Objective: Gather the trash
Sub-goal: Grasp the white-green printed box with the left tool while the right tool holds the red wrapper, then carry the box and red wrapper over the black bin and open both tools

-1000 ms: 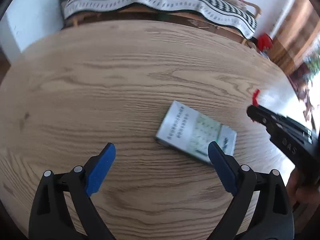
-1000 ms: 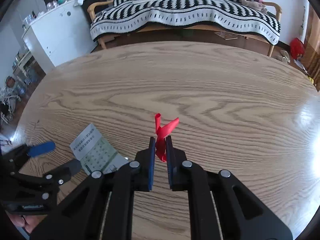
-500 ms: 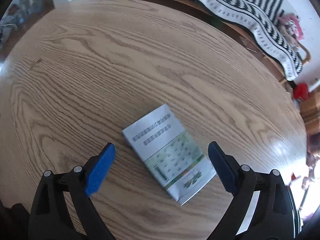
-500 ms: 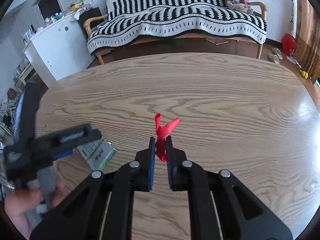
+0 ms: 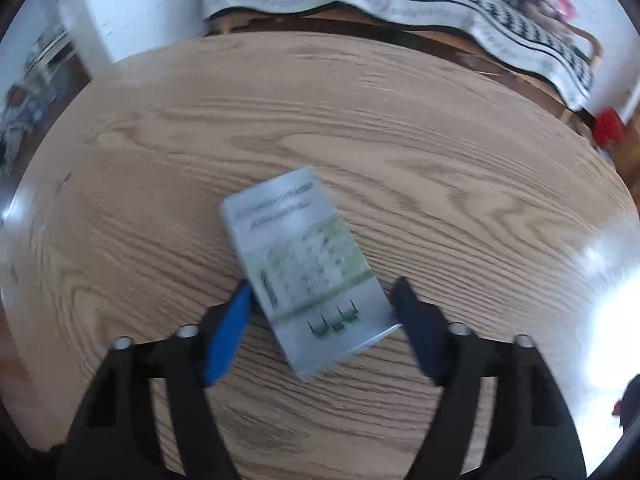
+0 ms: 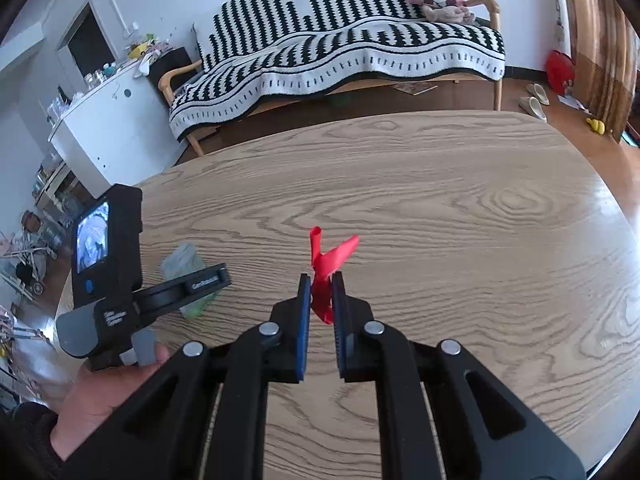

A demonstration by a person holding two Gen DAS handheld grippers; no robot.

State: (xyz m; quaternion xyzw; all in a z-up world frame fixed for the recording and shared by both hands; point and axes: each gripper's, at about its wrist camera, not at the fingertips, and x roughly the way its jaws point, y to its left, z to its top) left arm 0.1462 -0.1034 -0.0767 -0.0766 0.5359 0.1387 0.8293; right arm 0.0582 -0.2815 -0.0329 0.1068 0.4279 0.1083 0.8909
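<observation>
- The right gripper is clamped tight on a red scrap, whose twisted ends stick up above the blue pads; I judge it is kept pinched so this piece of trash is carried along while the other hand works.
- That gripper hangs clear above the wooden table, tilted forward and down, with nothing under it but bare grain.
- The left gripper points steeply down at a flat printed packet lying on the table; its jaws have just been closing, and the packet's near end now sits between them.
- The blue pad on one side is at the packet's long edge and the darker pad at the opposite corner; the blur hides whether either presses yet, so I take the claw as part-open around the packet, not gripping.
- Straddling the narrow width looks deliberate: it lets the pads meet the two long edges of so thin a thing.
- In the right wrist view the left hand grips the tool's handle from below, at the table's near left edge, with the packet showing as a pale blur just beyond the tool.
- Beyond the table's far edge stands a bench with a striped blanket.
</observation>
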